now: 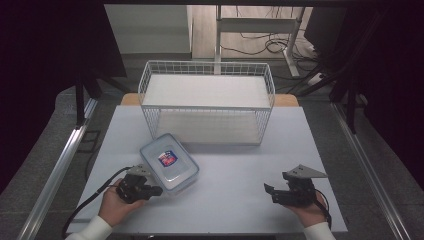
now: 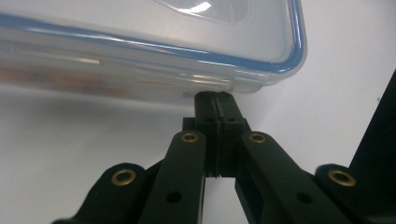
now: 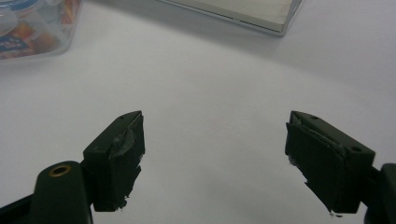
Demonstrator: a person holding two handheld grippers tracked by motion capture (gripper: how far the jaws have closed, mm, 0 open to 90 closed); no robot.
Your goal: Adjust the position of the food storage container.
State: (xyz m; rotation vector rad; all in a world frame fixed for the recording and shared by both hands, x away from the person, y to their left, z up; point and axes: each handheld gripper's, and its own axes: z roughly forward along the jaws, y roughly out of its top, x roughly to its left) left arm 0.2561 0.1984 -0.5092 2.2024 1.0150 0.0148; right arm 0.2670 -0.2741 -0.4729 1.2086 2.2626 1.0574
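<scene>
The white counter (image 1: 235, 165) carries everything. At its 12 o'clock edge stands a white wire basket shelf (image 1: 207, 102) with two tiers, each floored with a pale board.

From the counter's centre toward 8 o'clock lies a clear plastic container (image 1: 168, 163), rectangular with rounded corners, its lid rimmed with a blue seal and bearing a red and blue label in the middle. It sits flat on the counter, turned at an angle, just in front of the shelf's lower left corner.

At 7 o'clock the left hand-held gripper (image 1: 152, 190), in the person's left hand (image 1: 119, 206), points toward 3 o'clock with its tip at the container's near corner. At 5 o'clock the right hand-held gripper (image 1: 271, 193), held in the right hand (image 1: 311, 210), lies well apart from the container, jaws pointing toward 9 o'clock.

The left gripper view adds what the high view cannot resolve: the left hand-held gripper (image 2: 217, 100) is clenched, jaws pressed flat together with nothing between them, tips touching the container (image 2: 140, 51) just under its blue-edged lid. Blurred orange-brown contents show through the wall.

The right gripper view shows the right hand-held gripper (image 3: 212, 140) released, jaws spread wide over bare counter (image 3: 210, 88), with the container (image 3: 32, 23) at 10 o'clock and the shelf's base (image 3: 238, 11) at 12 o'clock.
</scene>
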